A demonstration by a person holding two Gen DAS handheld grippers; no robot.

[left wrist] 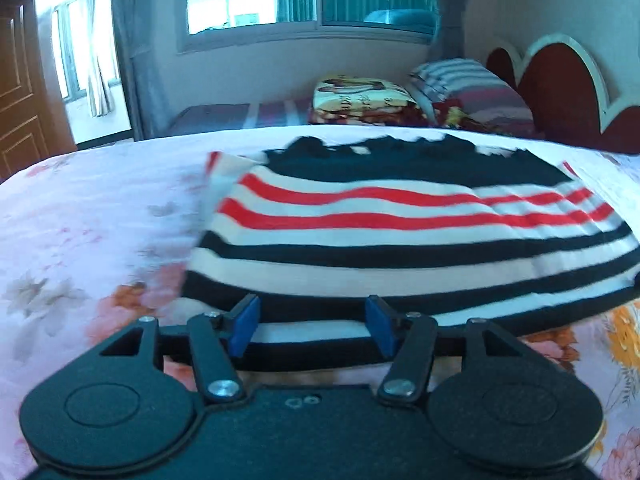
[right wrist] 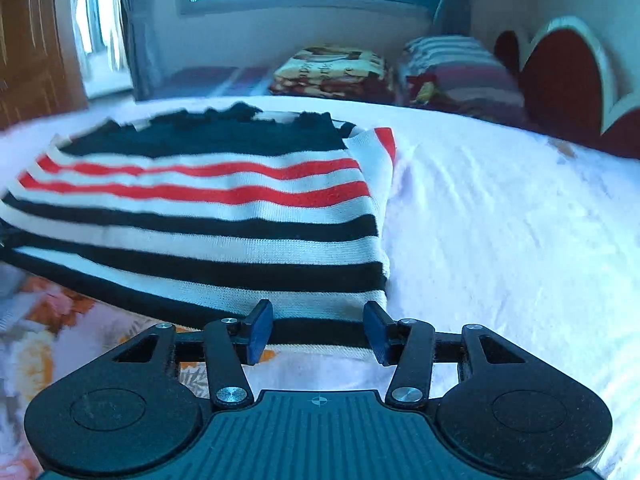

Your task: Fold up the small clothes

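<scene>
- Left wrist view: left gripper (left wrist: 312, 326) low at the near hem of the striped sweater (left wrist: 400, 232), blue pads (left wrist: 245, 326) spread wide, nothing pinched; hem edge lies between the pads.
- Sweater is partly folded, flat on the floral bedsheet (left wrist: 80, 240); red, white and black stripes, dark part toward the far side.
- Beyond it: folded blanket (left wrist: 362, 100), striped pillow (left wrist: 468, 84), red headboard (left wrist: 568, 92).
- Right wrist view: right gripper (right wrist: 318, 332) at the sweater's (right wrist: 200, 208) near right corner, pads (right wrist: 259, 332) held apart, gripping nothing.
- Sheet (right wrist: 500, 220) to the right of the sweater looks pale; a sleeve edge folds over at its far right corner.
</scene>
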